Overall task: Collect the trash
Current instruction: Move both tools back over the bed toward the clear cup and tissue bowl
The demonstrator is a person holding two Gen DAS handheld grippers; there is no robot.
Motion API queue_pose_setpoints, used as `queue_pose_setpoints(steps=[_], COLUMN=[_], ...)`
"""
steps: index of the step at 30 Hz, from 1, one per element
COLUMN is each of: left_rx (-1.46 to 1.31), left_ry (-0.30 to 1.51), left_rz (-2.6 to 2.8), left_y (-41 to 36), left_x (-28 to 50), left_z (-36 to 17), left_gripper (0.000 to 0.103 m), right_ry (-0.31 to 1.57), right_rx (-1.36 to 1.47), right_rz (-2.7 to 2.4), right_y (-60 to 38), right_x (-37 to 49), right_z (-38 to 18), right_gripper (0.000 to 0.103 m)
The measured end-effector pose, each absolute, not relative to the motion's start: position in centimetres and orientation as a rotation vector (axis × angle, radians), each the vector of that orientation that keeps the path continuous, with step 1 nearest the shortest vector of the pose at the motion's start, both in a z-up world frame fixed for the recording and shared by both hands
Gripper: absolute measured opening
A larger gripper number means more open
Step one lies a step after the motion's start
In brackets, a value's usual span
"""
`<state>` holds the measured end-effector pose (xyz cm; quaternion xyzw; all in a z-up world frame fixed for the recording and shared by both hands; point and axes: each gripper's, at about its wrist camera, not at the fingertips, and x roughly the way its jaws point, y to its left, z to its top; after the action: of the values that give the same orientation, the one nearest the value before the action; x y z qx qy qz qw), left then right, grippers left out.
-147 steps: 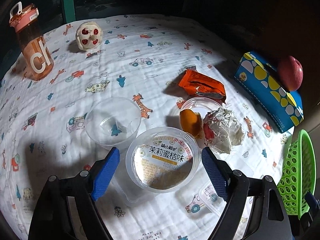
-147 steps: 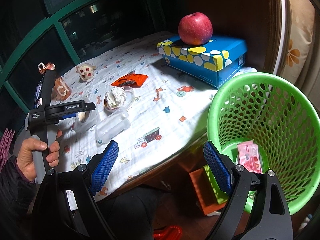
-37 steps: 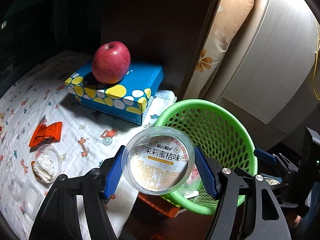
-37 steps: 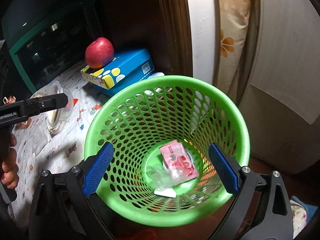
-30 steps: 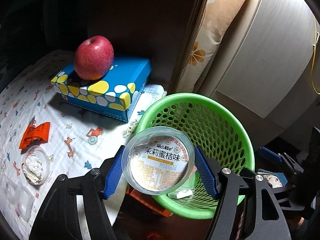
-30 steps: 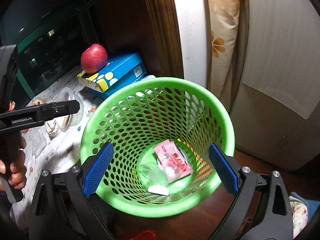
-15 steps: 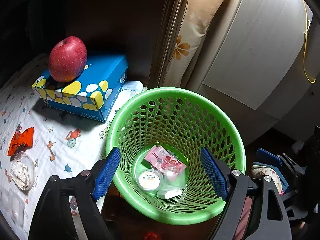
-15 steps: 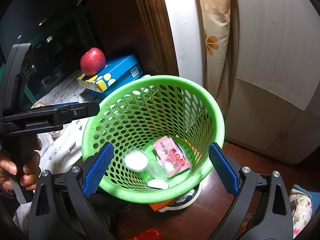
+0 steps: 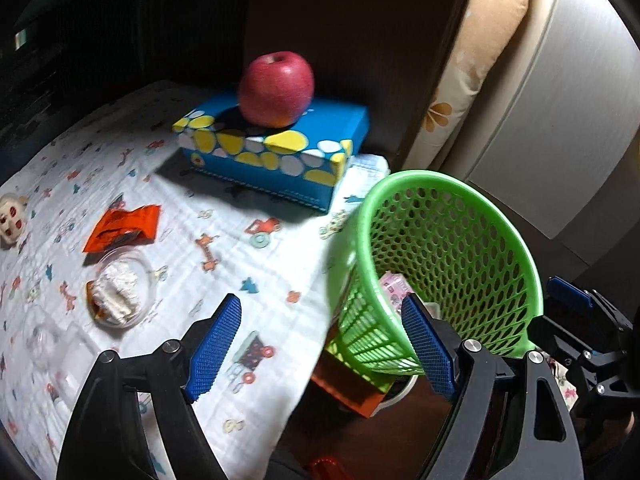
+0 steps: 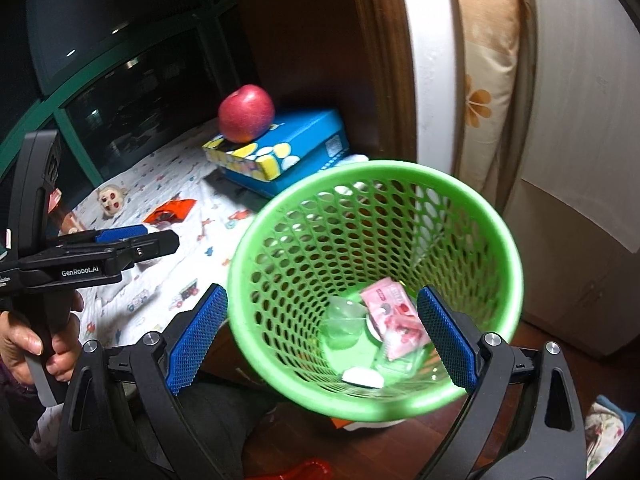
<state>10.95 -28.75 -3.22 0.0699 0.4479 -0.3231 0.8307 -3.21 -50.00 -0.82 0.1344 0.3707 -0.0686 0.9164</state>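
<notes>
A green mesh basket (image 9: 448, 216) (image 10: 500, 232) stands beside the table's edge. It holds a pink wrapper (image 10: 394, 316), clear plastic cups (image 10: 344, 322) and a white lid (image 10: 362, 376). My left gripper (image 9: 320, 344) is open and empty, over the table edge next to the basket. My right gripper (image 10: 320, 340) is open and empty, just in front of the basket's near rim. An orange wrapper (image 9: 120, 228) and a clear cup with crumpled tissue (image 9: 118, 290) lie on the table cloth.
A blue spotted box (image 9: 276, 152) with a red apple (image 9: 276, 88) on it stands at the table's back. A small toy face (image 9: 10, 216) lies at the far left. Clear plastic pieces (image 9: 44, 344) lie near the left edge. A cabinet (image 9: 560, 120) stands behind the basket.
My left gripper opened and dropped the lidded cup into the basket, then swung left toward the table. My right gripper has stayed open at the basket.
</notes>
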Motion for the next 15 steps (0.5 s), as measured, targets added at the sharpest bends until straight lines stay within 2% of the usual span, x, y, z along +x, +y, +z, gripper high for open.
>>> queue_pose_setpoints(steps=[15], left_rx=[0.013], left_ry=[0.946], left_rz=[-0.340], left_y=[-13.5], left_x=[16.8], left_z=[-4.6], left_gripper=[0.079], right_ry=[0.788], right_rx=[0.197], right_rz=[0.019], right_y=[-42.2], right_x=[2.6], right_z=[-0.6], right_gripper=[0.095])
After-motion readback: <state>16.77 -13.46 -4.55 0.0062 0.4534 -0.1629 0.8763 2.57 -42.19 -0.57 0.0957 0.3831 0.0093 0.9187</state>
